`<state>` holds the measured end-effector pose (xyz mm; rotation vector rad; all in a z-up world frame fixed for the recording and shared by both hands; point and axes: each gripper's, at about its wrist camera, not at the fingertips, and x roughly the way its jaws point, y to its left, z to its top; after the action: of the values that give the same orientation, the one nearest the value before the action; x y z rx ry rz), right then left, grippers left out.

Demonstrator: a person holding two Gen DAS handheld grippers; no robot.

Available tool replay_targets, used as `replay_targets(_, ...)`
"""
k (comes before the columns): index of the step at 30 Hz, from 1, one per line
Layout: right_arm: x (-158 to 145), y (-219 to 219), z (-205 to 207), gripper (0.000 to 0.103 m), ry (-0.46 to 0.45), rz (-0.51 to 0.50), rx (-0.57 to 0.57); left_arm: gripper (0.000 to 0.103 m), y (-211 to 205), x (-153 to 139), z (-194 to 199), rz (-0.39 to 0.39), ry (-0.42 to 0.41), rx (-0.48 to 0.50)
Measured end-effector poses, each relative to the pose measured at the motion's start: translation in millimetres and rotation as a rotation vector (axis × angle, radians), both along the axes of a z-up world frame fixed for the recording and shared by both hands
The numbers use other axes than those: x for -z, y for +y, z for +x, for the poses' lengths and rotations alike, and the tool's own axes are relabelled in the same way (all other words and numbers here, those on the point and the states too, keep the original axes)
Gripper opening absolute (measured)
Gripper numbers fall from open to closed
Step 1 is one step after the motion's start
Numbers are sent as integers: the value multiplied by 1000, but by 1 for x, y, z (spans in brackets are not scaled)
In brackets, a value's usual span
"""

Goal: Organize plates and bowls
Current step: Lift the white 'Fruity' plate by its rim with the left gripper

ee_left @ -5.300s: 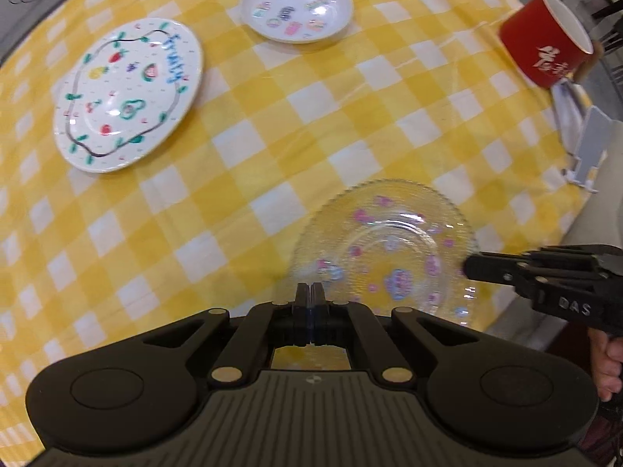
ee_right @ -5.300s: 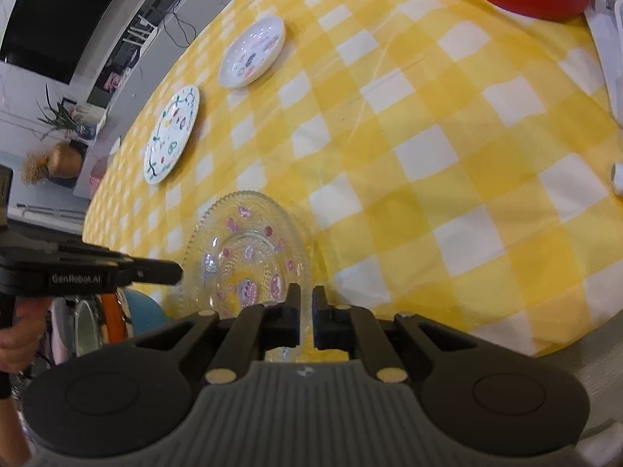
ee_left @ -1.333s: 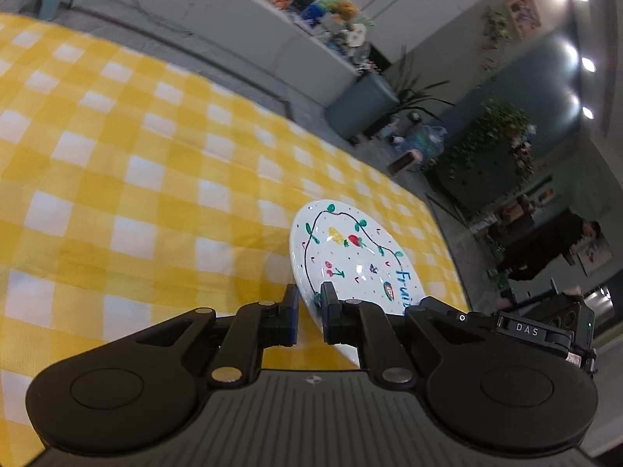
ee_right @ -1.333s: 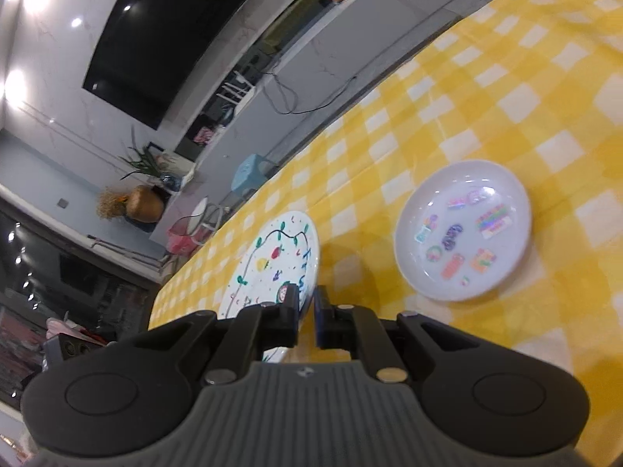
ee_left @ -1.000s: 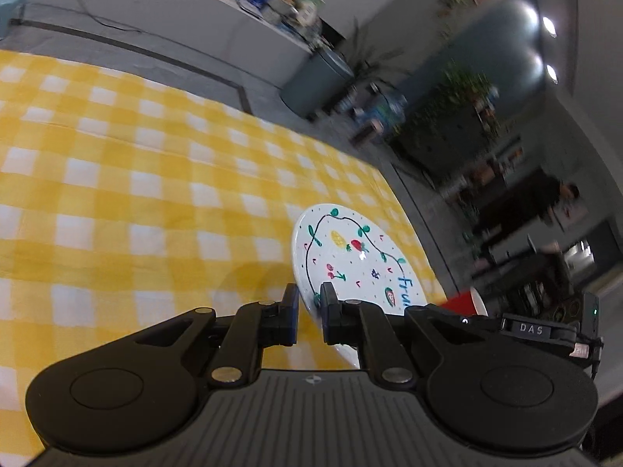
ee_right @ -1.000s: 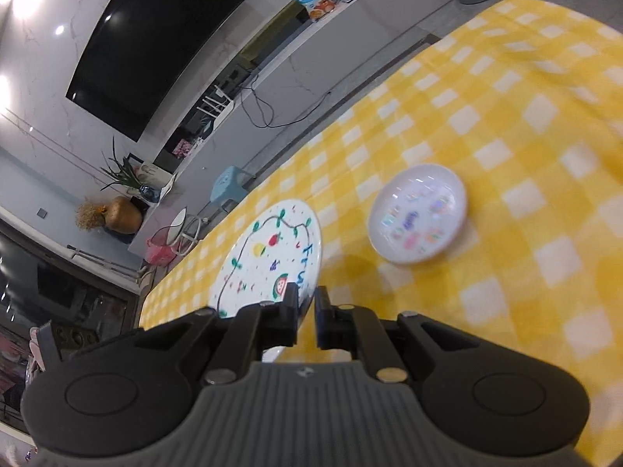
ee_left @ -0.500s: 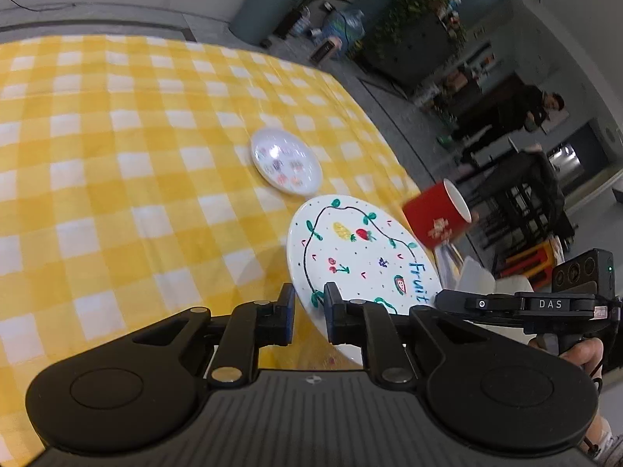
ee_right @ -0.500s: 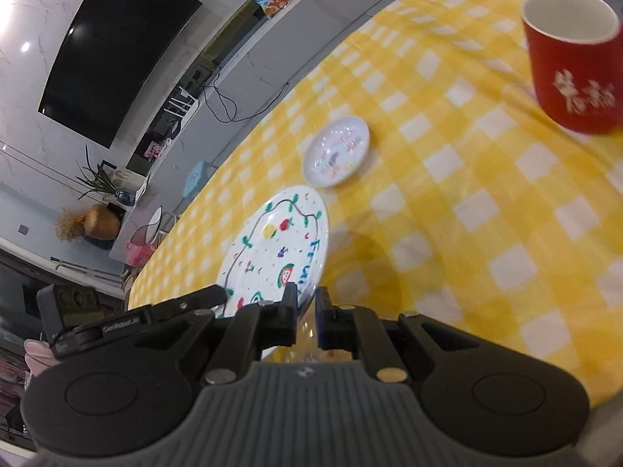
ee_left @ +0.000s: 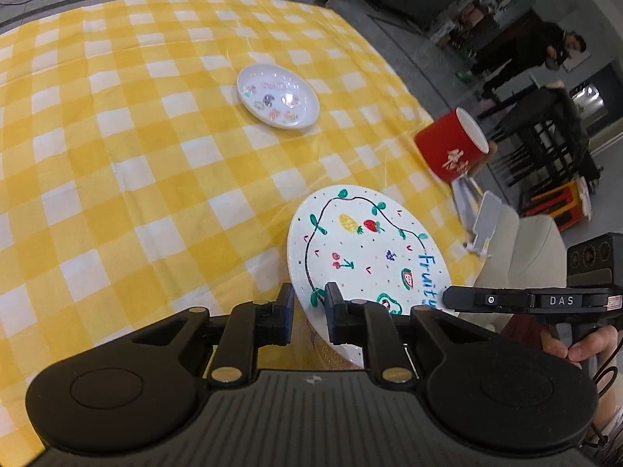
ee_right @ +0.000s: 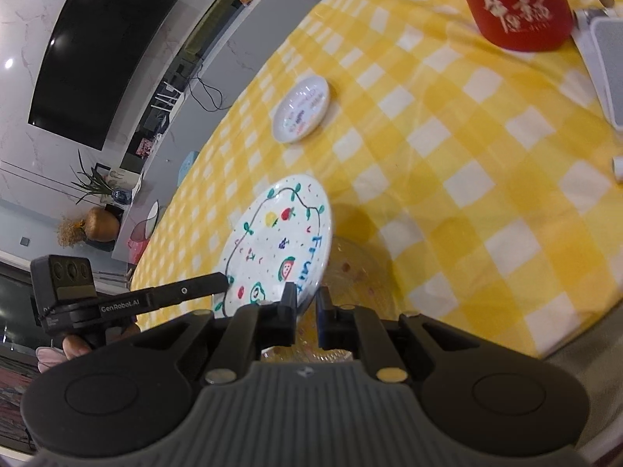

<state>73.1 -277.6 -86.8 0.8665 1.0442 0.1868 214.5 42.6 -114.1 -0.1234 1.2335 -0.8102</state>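
Both grippers hold the large white plate with fruit drawings (ee_left: 366, 249) by opposite rims, lifted above the table. My left gripper (ee_left: 308, 311) is shut on its near-left rim. My right gripper (ee_right: 305, 309) is shut on its other rim, and the plate also shows in the right wrist view (ee_right: 278, 249). A clear glass plate with pink flowers (ee_right: 356, 272) lies on the cloth just below the held plate, near the table's front edge. A small white plate with stickers (ee_left: 277, 96) lies farther back on the table; it also shows in the right wrist view (ee_right: 300, 109).
A red mug (ee_left: 453, 146) stands near the table's right edge, also in the right wrist view (ee_right: 520, 6). A white stand (ee_left: 484, 229) sits beside it. The table has a yellow checked cloth (ee_left: 136, 163). A person stands in the room beyond.
Both grippers took hold of the fruit plate at the far left and carried it across the table. It now hangs above the glass plate near the front edge.
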Motion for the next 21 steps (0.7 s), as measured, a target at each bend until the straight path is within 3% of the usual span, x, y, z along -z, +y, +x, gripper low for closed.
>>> replay_targets(11,23,3,-4,9,89,22,-28,18,-19,7,-9,114,-46,63)
replay_targets(21,26,15,-9,10,134,28,-84,20,-27,9,-16,173,-88,100)
